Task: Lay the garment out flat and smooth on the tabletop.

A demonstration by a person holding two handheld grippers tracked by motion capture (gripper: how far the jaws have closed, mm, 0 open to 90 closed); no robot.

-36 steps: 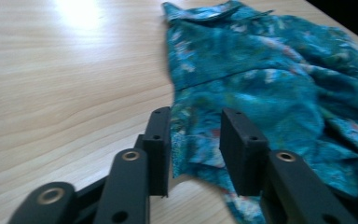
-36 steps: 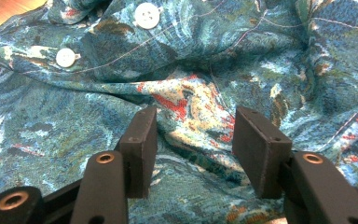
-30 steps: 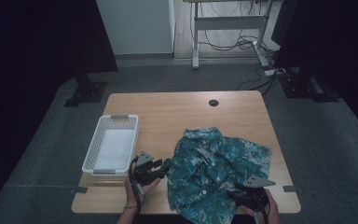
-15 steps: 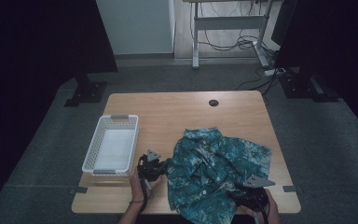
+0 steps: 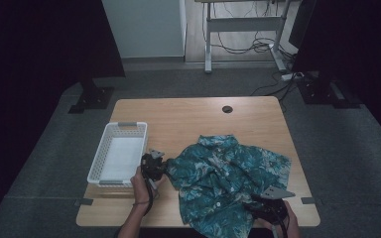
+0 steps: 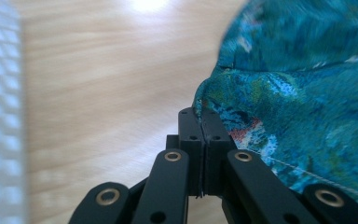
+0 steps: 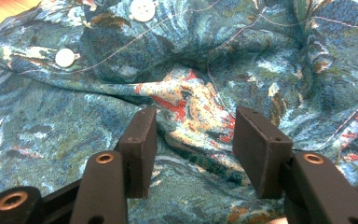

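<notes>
A: Your left gripper (image 6: 200, 122) has just snapped its jaws together. They stood apart a second ago, and now the two black pads meet flat with the hem of the shirt (image 6: 303, 88) running in at their tips. It looks like a thin pinch of cloth rather than a fat fold.

B: And you slid that hand across to get there. In the earlier high view it sat back toward the white basket (image 5: 100, 162); now the left gripper (image 5: 162, 167) is right on the shirt's near-left corner, touching the fabric.

A: Your right gripper (image 7: 193, 140) hasn't budged. Its jaws stand about half apart, hovering over a rumpled ridge of the shirt (image 7: 186, 56), with cloth between the pads but neither pad pressing on it.

B: From above, the right gripper (image 5: 268, 208) sits at the shirt's near edge, by the front lip of the table (image 5: 188, 116). The shirt (image 5: 228, 178) itself lies crumpled, buttons up, on the right half of the table, just beside the basket, not in it.

A: So one corner is caught. That reads to me as the start of a spread or a fold. You'll likely want the right jaws to bite too before you pull, or the cloth will only drag.

B: Mind that left pinch, it's shallow and could slip.
</notes>
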